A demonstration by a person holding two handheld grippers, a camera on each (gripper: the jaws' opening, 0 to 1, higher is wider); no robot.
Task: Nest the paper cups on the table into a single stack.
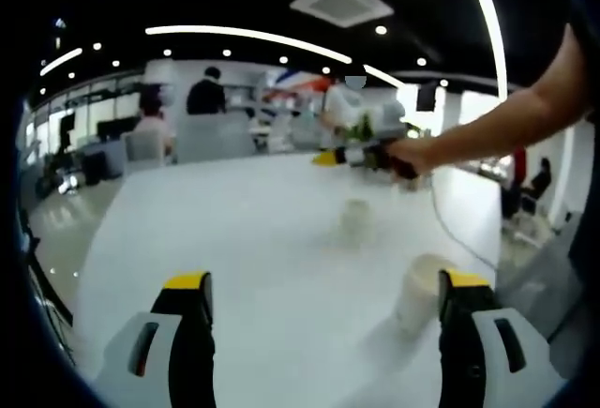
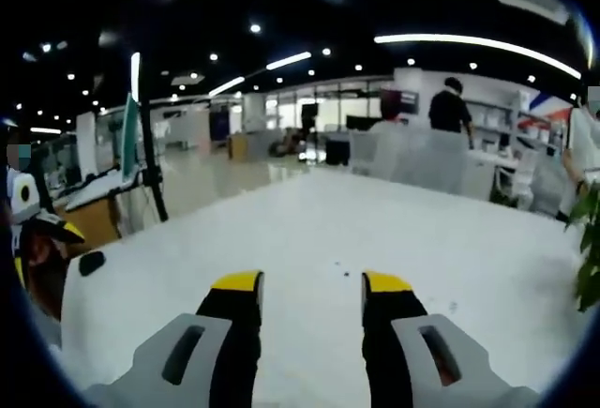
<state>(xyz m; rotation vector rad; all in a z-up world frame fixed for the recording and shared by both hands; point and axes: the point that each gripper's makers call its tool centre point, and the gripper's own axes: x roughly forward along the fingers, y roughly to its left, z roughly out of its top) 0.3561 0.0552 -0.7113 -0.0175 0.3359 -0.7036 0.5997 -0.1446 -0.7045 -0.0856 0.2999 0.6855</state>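
Nearest white paper cup (image 1: 419, 292) stands upright on the white counter (image 1: 262, 239), mouth up, just inside and touching the edge of the left gripper (image 1: 323, 309)'s right jaw in the left gripper view, i.e. off to the right of the jaw gap, not centred. A 2nd pale paper cup (image 1: 355, 220) sits further out, also upright, blurred, roughly ahead and a bit right of the gap. Left jaws spread wide, nothing between them. The right gripper (image 1: 349, 156), w/ yellow tip, is out at the far side of the counter, held by a hand (image 1: 412, 155) on an outstretched arm; its own view looks over bare counter, jaws narrower, part open and empty (image 2: 310, 309). Judgement: left gripper is much nearer both cups; needs a shift right to centre the near cup's vertical axis between its jaws. Office chairs, people in the background.
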